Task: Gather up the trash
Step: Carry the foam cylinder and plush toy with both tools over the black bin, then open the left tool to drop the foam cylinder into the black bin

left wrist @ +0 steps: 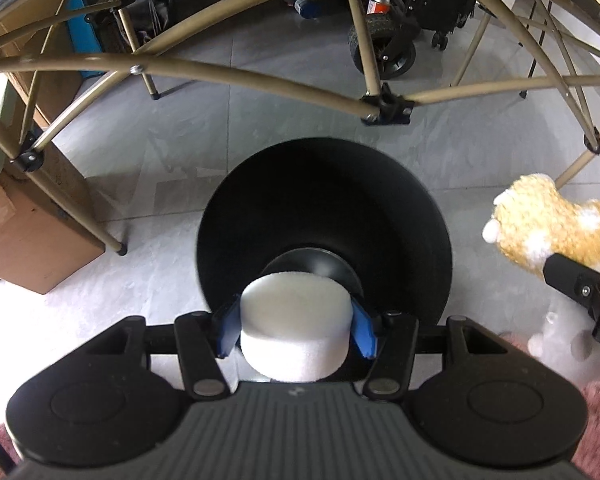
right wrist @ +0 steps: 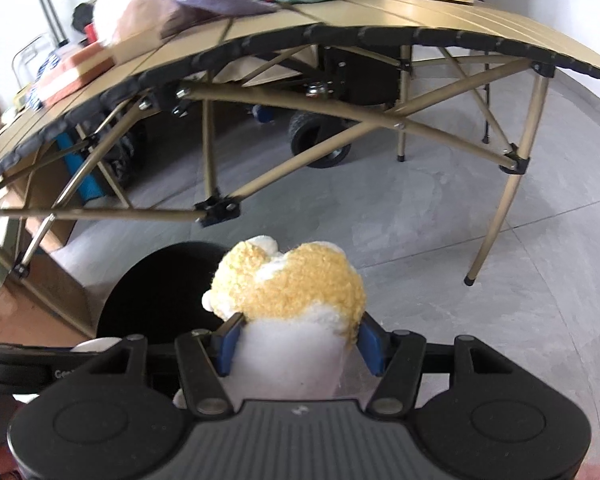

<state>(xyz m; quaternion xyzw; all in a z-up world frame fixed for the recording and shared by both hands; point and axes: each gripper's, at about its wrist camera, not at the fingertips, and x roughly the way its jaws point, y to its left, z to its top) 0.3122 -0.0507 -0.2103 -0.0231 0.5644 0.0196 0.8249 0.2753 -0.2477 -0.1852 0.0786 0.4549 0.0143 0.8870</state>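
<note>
Left hand-held gripper (left wrist: 296, 330) clamps white foam puck (left wrist: 294, 320) over black bin (left wrist: 324, 208), frame centre; right hand-held gripper (right wrist: 298, 344) clamps plush toy (right wrist: 292, 284).

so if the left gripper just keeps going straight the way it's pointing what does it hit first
Most likely the black bin. The left gripper, shut on the white foam puck, points down into the bin's open mouth, so it would probably enter and meet the inside bottom, though depth is unclear.
</note>
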